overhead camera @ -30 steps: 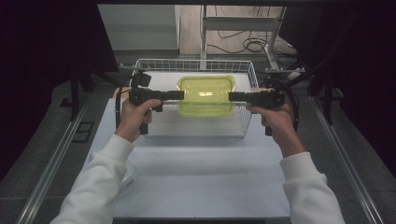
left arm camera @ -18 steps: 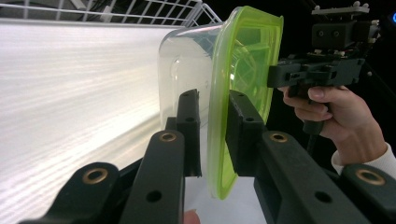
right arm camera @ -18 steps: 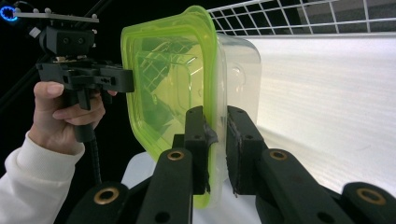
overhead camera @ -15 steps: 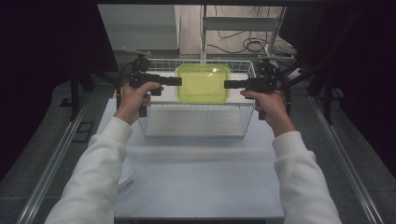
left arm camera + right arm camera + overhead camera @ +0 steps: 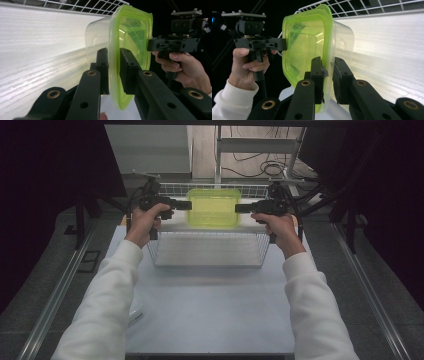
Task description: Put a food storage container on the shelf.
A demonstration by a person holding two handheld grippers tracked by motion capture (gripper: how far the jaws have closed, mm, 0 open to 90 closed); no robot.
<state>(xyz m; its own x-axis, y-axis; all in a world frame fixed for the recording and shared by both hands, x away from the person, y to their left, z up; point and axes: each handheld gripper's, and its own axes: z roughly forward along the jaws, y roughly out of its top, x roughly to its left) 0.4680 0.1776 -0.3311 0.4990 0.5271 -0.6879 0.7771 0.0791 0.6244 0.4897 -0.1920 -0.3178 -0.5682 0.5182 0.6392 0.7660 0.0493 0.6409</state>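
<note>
Both tools, the left tool (image 5: pixel 186 205) and right tool (image 5: pixel 240 208), clamp opposite rims of the green-lidded container (image 5: pixel 213 208), held above the wire basket's (image 5: pixel 207 265) far edge; bare worktop (image 5: pixel 210 310) lies nearer.

- You have one item in hand: a clear plastic container (image 5: pixel 213 209) with a translucent lime-green lid (image 5: pixel 130 37), rectangular with rounded corners.
- The lid is seated on the container; its rim projects past the clear body all round.
- The container sits level, lid uppermost, raised above the far end of the white wire basket (image 5: pixel 209 251) and clear of the basket floor.
- You hold it by the lid rim at its two short ends: the left gripper (image 5: pixel 113 72) clamps one edge, the right gripper (image 5: pixel 328 77) the opposite edge.
- Contents, if any, cannot be made out through the lid.
</note>
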